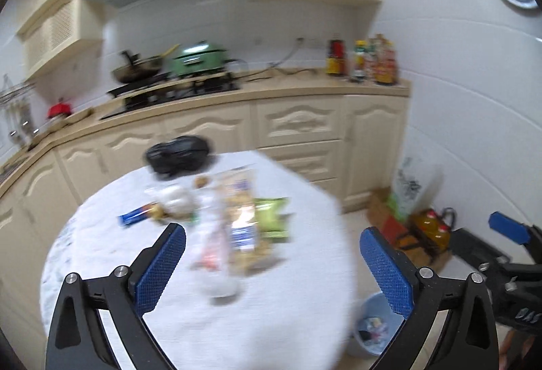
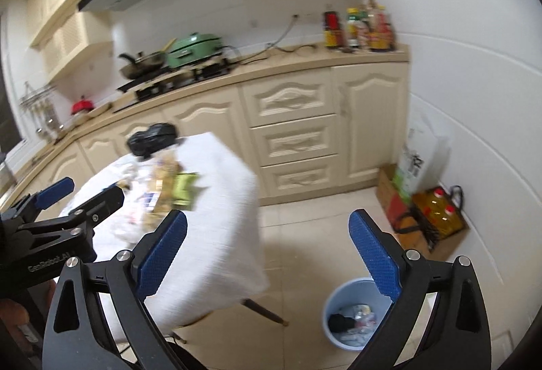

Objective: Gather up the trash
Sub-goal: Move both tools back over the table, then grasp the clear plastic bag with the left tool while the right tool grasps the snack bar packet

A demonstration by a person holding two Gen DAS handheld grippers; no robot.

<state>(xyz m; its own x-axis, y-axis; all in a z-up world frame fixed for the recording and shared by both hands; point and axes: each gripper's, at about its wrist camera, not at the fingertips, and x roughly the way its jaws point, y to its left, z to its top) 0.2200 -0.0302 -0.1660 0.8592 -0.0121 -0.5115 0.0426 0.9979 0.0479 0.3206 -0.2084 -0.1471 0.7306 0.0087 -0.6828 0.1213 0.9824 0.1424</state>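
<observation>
A round table with a white cloth [image 1: 298, 268] carries a pile of trash: a clear snack bag [image 1: 237, 217], a green packet [image 1: 272, 214], a blue wrapper [image 1: 135, 217], crumpled plastic [image 1: 176, 200] and a black bag [image 1: 179, 155] at the far edge. My left gripper [image 1: 271, 268] is open and empty above the near side of the pile. My right gripper [image 2: 267, 255] is open and empty, over the floor right of the table [image 2: 223, 200]. A light blue bin [image 2: 355, 316] with some trash stands on the floor below it; it also shows in the left wrist view [image 1: 376, 326].
Cream kitchen cabinets [image 2: 291, 119] and a counter with a stove, a pan and a green pot [image 2: 193, 48] run behind the table. Sauce bottles [image 2: 359, 28] stand at the counter's right end. A cardboard box with oil bottles [image 2: 437, 217] sits by the right wall.
</observation>
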